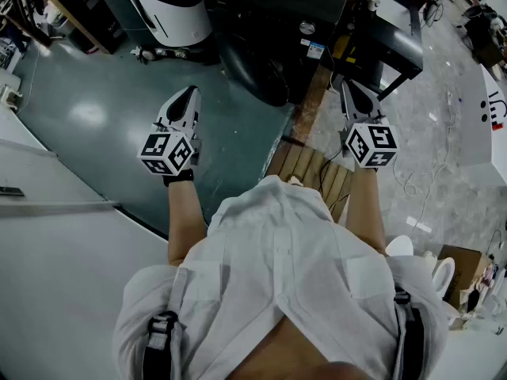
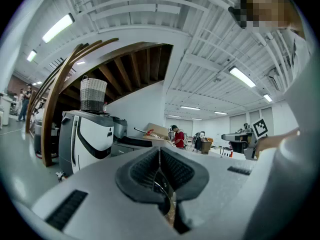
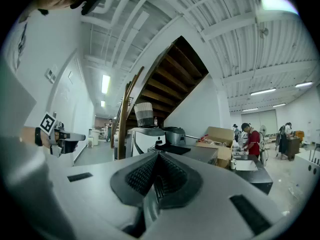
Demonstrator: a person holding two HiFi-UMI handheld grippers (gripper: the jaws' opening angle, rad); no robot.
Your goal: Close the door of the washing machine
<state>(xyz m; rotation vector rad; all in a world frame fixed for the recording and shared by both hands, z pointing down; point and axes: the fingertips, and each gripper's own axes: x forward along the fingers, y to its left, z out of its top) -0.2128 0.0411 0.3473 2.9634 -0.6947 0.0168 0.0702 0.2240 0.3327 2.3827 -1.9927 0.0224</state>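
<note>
In front of chest: left claw [image 1: 189,93] & right claw [image 1: 347,87], both clenched, empty, held level, prob. for walking up. Washing machine [image 1: 178,22] ahead, well apart; door pos. unclear.

Washer [image 1: 170,6], prob.; cropped at top

An open industrial workshop hall: white ribbed ceiling [image 2: 210,49] with strip lights [image 2: 59,27], a wooden staircase [image 3: 175,79], a cardboard box [image 3: 220,135] among bench clutter, loose cables [image 1: 412,182] across the floor [image 1: 451,133].
</note>
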